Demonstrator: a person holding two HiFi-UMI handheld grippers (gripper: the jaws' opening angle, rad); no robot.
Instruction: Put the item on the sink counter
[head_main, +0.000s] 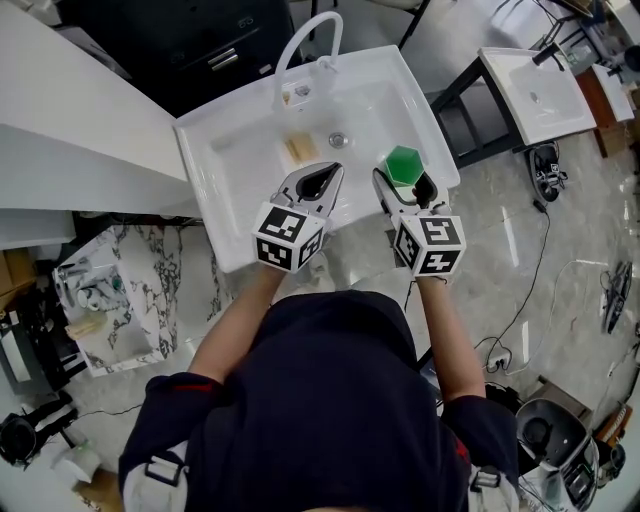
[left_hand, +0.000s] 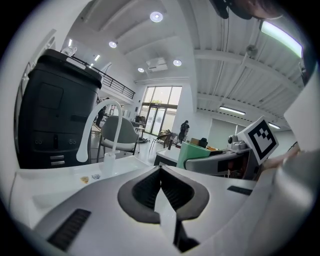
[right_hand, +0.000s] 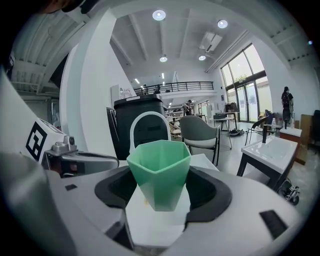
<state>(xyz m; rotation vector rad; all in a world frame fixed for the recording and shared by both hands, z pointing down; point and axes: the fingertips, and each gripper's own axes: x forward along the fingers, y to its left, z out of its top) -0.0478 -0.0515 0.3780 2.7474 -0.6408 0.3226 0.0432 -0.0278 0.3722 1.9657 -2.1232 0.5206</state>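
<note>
A faceted green cup (head_main: 403, 163) sits between the jaws of my right gripper (head_main: 404, 176), which is shut on it, over the front right part of the white sink counter (head_main: 210, 150). In the right gripper view the cup (right_hand: 160, 172) stands upright between the black pads, just above the white surface. My left gripper (head_main: 324, 176) hovers beside it to the left, over the basin's front, shut with nothing in it; its jaws meet at the tip (left_hand: 160, 171). From the left gripper view the cup (left_hand: 199, 154) shows at the right.
The basin holds a drain (head_main: 339, 140) and a small tan block (head_main: 298, 148); a white arched faucet (head_main: 305, 45) rises at the back. A black cabinet (head_main: 200, 40) stands behind, a white counter (head_main: 60, 130) at the left, a second sink (head_main: 535, 90) at the right.
</note>
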